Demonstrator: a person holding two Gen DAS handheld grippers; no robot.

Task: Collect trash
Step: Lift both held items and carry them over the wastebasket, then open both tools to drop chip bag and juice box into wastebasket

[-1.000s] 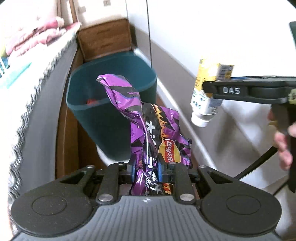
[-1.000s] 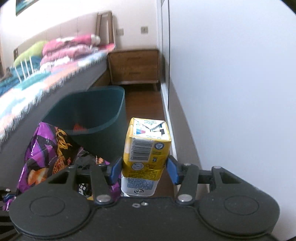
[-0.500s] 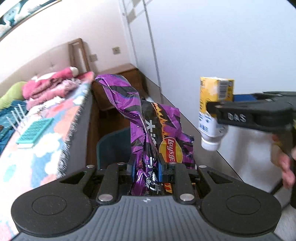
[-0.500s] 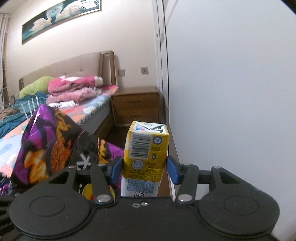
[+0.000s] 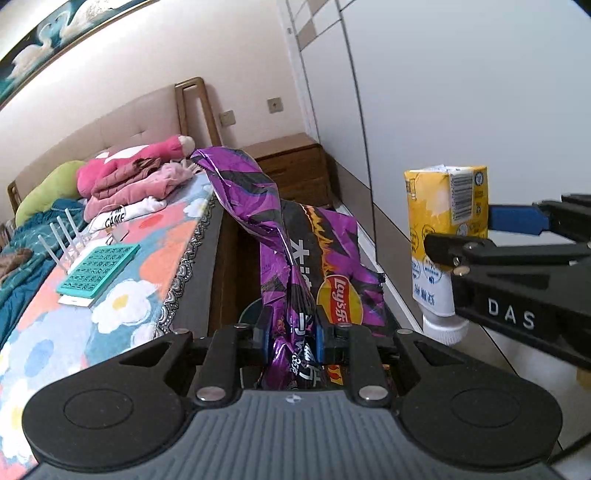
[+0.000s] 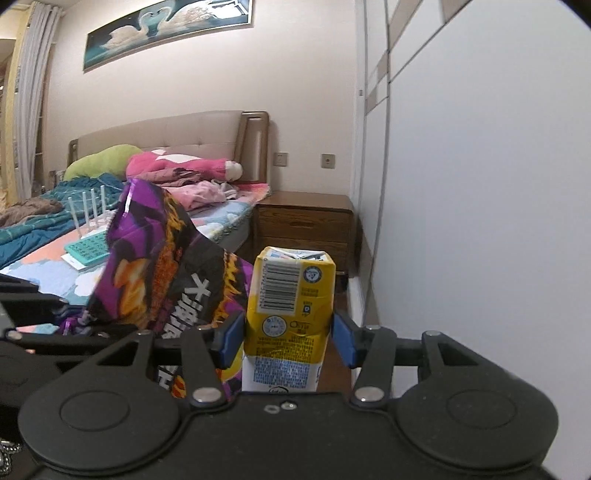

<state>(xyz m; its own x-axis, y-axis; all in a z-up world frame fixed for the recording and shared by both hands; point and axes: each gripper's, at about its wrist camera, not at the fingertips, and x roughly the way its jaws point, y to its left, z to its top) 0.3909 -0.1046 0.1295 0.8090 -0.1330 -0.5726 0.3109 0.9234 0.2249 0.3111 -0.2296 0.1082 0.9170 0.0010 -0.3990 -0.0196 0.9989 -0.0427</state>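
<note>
Raised tongs (image 5: 291, 341), still clamping bag (image 5: 295, 236)

A bedroom. A bed (image 6: 55, 254) with a padded headboard (image 6: 166, 136) lies left of the tongs, a wooden nightstand (image 6: 304, 225) ahead beside it, and white wardrobe doors (image 6: 480, 184) to the right. A swan painting (image 6: 166, 29) hangs on the cream wall.

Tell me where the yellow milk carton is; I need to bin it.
The yellow milk carton is clamped in the right claw, held in the air beside the purple chip bag, with the wardrobe on its right.
</note>
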